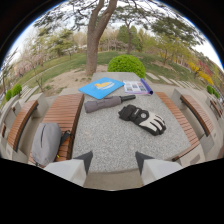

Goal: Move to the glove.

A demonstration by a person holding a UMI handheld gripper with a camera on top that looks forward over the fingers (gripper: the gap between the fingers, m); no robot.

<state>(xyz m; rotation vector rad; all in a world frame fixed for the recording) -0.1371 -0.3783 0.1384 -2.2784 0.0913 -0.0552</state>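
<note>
A black and grey glove (143,119) lies on the speckled stone table (105,140), beyond my fingers and a little to the right of them. My gripper (114,161) is open, its two dark fingertips (85,161) apart over the near edge of the table with nothing between them. The glove is well ahead of the fingers and not touched.
A folded grey umbrella (106,103) lies left of the glove. A blue folder (101,88) and a booklet (137,87) sit at the table's far end. Wooden benches (65,114) flank the table; a grey bag (46,143) rests on the left bench. A tree trunk (93,45) and bush (126,65) stand beyond.
</note>
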